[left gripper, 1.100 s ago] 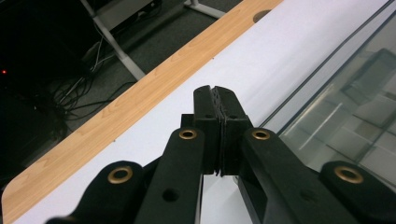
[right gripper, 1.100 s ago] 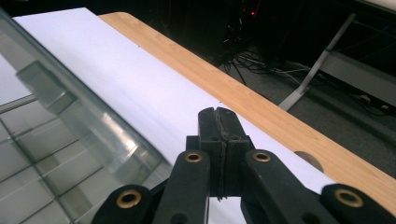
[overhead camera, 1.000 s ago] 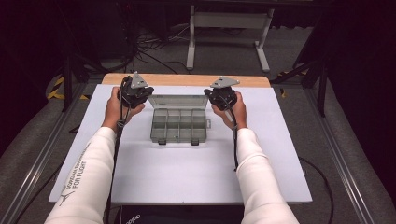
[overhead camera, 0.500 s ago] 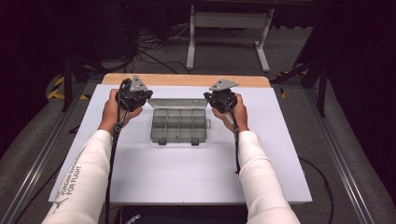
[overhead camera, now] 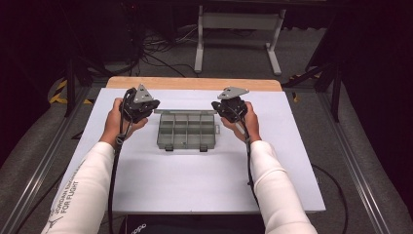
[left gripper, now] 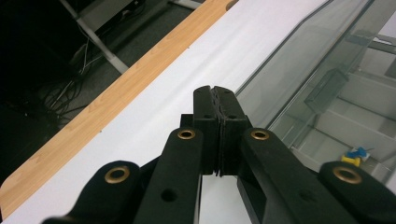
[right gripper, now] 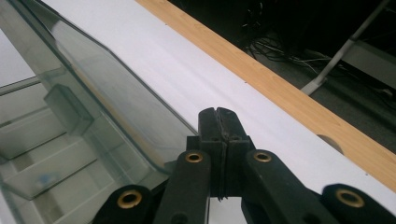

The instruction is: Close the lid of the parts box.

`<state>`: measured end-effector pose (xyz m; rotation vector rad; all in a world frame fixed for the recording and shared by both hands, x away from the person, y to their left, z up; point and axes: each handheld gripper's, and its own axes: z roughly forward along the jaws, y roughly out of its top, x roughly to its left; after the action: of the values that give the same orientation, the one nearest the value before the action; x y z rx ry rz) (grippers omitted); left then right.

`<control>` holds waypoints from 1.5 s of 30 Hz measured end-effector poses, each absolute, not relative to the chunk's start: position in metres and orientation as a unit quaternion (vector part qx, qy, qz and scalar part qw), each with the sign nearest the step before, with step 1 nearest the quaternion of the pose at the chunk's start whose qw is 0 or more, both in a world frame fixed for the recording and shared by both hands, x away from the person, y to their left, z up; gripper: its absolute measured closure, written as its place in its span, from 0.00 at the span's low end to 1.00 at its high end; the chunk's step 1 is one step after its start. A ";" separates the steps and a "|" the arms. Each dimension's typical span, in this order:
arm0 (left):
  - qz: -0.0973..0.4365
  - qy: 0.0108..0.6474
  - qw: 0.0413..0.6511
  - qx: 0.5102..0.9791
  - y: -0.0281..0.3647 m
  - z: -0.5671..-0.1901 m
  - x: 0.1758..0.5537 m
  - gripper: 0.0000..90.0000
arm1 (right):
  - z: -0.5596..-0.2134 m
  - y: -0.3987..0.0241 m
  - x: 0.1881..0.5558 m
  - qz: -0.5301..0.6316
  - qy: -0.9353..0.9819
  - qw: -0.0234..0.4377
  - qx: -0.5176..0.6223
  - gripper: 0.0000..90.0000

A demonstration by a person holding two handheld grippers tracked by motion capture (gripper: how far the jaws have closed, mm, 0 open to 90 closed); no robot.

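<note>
The box [overhead camera: 186, 130] sits mid-desk [overhead camera: 195, 195], toward the far edge, its clear lid [left gripper: 299, 65] standing open at the back. The left hand-held gripper [overhead camera: 139, 108] hovers at its far-left corner, the right hand-held gripper [overhead camera: 230, 107] at its far-right corner; both have jaws pressed together, pinching nothing. To shut the lid well, it seems best to push both corners evenly toward the near side. The box is grey, translucent, divided into compartments, with two latches at the near edge and a small blue-yellow bit [left gripper: 356, 155] inside.

Both white-sleeved forearms reach forward; the left gripper [overhead camera: 142, 105] and right gripper [overhead camera: 228, 105] have their jaws pressed together, empty.
</note>
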<state>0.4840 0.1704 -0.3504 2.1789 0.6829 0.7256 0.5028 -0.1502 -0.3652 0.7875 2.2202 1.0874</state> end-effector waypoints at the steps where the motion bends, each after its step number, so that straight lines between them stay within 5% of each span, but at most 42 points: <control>1: 0.283 0.263 0.363 0.848 0.171 -0.350 0.483 0.99 | -0.366 -0.150 0.502 0.404 0.825 0.267 0.290 1.00; 45: 0.251 0.219 0.382 0.862 0.170 -0.374 0.442 1.00 | -0.376 -0.142 0.460 0.395 0.860 0.209 0.244 1.00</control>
<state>0.4424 0.1705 -0.3737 2.1990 0.5586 0.6399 0.4603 -0.1423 -0.3763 0.6793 2.3933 1.0995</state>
